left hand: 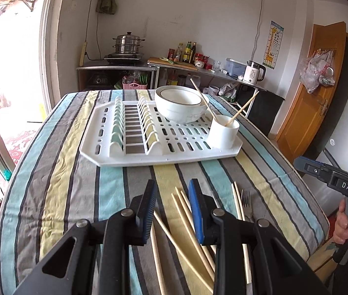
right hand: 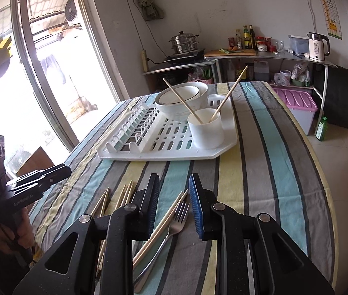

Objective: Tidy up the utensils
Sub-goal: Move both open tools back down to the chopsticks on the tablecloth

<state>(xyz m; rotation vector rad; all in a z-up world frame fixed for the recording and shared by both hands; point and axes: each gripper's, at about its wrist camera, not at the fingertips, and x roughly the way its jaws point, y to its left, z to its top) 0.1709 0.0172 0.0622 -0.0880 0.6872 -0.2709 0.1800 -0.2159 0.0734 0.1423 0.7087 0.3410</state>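
Both grippers, left and right, hover part-open and empty over loose chopsticks; two already stand in the cup.

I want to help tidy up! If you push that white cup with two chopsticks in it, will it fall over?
Maybe. The white cup looks light and plastic, so it could slide on the drying rack. The two chopsticks lean out far above its rim, so bumping them might tip it.

White "DAS" on the black body of the right gripper, "GenRobot.AI" on the left gripper body, "55" on the white kettle display
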